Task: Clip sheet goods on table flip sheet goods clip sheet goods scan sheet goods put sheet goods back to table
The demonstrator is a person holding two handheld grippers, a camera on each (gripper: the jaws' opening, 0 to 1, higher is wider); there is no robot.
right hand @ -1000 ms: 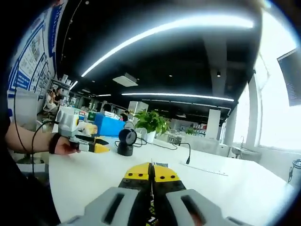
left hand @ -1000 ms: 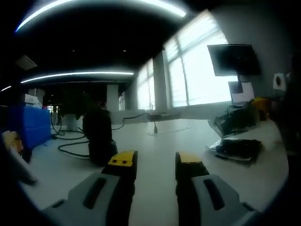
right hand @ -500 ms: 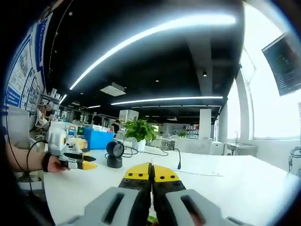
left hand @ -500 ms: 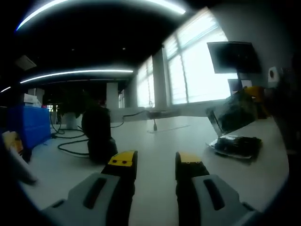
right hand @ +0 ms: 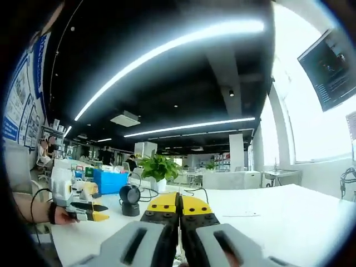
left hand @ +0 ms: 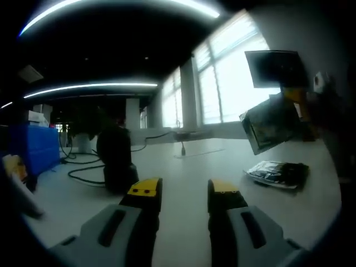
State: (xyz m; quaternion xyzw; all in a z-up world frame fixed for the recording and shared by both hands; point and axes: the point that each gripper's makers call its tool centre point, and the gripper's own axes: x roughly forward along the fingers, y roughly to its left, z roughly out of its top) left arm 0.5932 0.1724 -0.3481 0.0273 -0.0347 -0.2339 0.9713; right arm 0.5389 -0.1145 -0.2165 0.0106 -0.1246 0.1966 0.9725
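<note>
A glossy, crinkled sheet goods packet hangs above the smooth, matt white table.

The left hand-held gripper, grey-bodied with yellow-capped black jaws, is held level, its jaws standing apart with a clear gap. The right hand-held gripper, of the same make, has its yellow tips pressed together. In the right gripper view, a hand grips the left one's body.
</note>
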